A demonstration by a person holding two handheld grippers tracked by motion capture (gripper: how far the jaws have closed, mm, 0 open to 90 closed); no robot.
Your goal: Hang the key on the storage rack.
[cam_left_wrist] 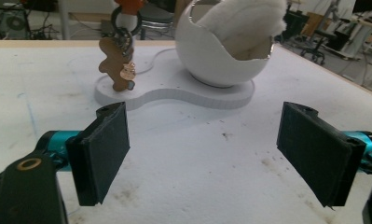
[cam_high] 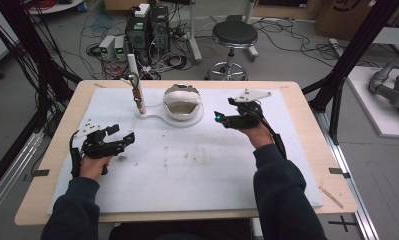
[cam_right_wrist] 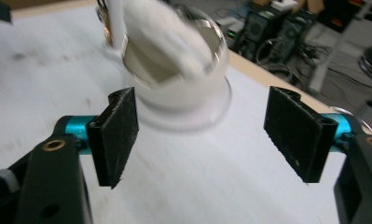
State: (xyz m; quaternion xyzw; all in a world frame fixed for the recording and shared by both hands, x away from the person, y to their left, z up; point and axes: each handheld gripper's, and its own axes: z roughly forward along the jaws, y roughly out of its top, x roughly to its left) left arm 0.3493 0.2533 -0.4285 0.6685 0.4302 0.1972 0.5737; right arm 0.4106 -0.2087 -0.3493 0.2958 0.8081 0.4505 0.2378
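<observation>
White egg-shaped bowl (cam_high: 182,106) holds fluffy white padding (cam_left_wrist: 242,18), rim jagged.

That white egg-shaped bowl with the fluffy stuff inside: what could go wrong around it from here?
The bowl sits on a thin white base close to the open right gripper; a careless swing might knock it or tip it. The white stuffing bulges above the rim, so a jaw could drag it out. The key ring hangs from a slim post right beside the bowl and could snag or topple.
</observation>
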